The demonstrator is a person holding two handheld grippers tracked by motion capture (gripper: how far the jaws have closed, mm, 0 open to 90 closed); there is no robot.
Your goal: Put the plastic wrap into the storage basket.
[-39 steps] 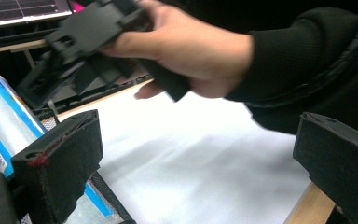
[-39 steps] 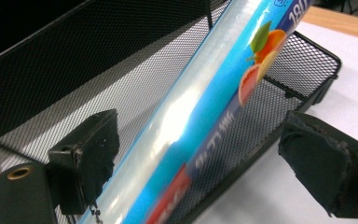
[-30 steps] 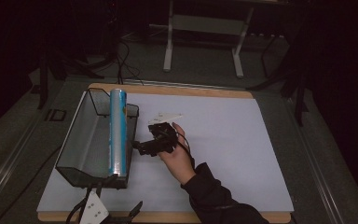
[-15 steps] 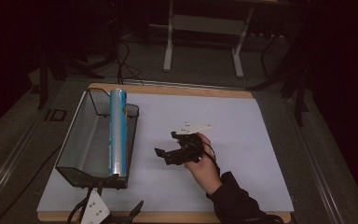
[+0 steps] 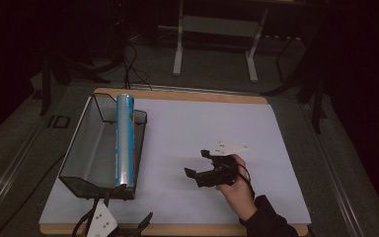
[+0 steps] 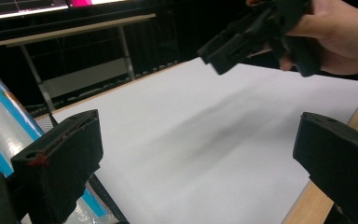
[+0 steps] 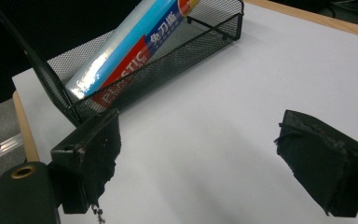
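As it leans in mesh basket (image 5: 81,148), blue-labelled roll (image 5: 125,138)

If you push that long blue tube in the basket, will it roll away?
Probably not far. The blue roll is round, so it likely rolls easily, but it lies along the mesh basket's side wall, which should stop it. Its shiny wrap looks slippery to grip.

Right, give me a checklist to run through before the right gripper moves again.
1. Right gripper jaws open, nothing between them: ok.
2. Blue roll lying inside the mesh tray, leaning on its right wall: ok.
3. White mat bare between right gripper and tray: ok.
4. Left gripper at the table's near edge, jaws open and empty: ok.
5. Roll fully settled on the tray floor: cannot tell.
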